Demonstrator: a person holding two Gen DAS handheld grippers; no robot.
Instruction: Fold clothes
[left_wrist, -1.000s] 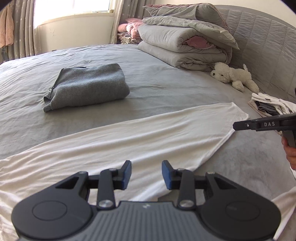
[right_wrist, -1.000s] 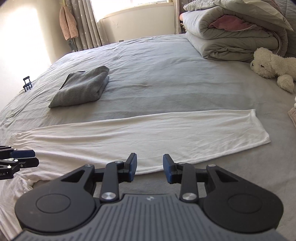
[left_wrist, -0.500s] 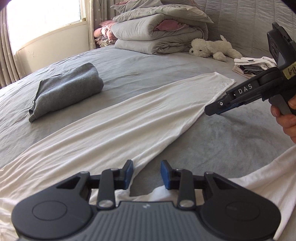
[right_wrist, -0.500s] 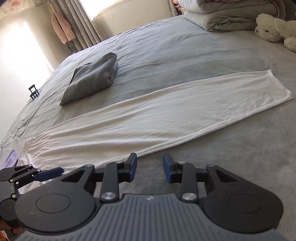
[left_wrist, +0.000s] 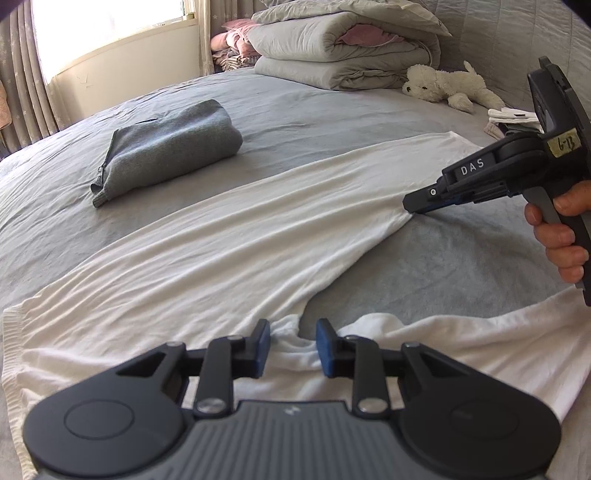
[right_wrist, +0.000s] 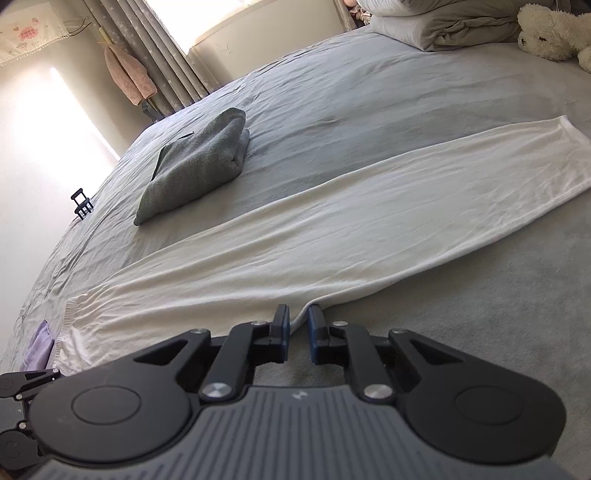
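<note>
White trousers (left_wrist: 229, 258) lie spread on the grey bed (left_wrist: 443, 266). In the left wrist view the far leg runs long from the ribbed waistband (left_wrist: 11, 332) at about 8 o'clock up to its cuff at about 2 o'clock, and the near leg trails off toward 4 o'clock. The left gripper (left_wrist: 292, 347) sits at the crotch, where the two legs part. Its jaws have just been closing and stand a little apart with puckered cloth between them; whether the pads already press it I cannot tell. The right gripper (right_wrist: 296, 328), held in a hand (left_wrist: 561, 236), lies at about 2 o'clock from the left one, partway along the near edge of the far leg. Its jaws have just been closing too, and they stand nearly together with that seam edge between them; the cloth draws into taut creases toward the tip, so it looks clamped. Both grips sit on the same long edge, so the likely fold is that leg brought toward 6 o'clock onto the near one. A folded grey garment (left_wrist: 166, 147) rests well apart at 11 o'clock.
</note>
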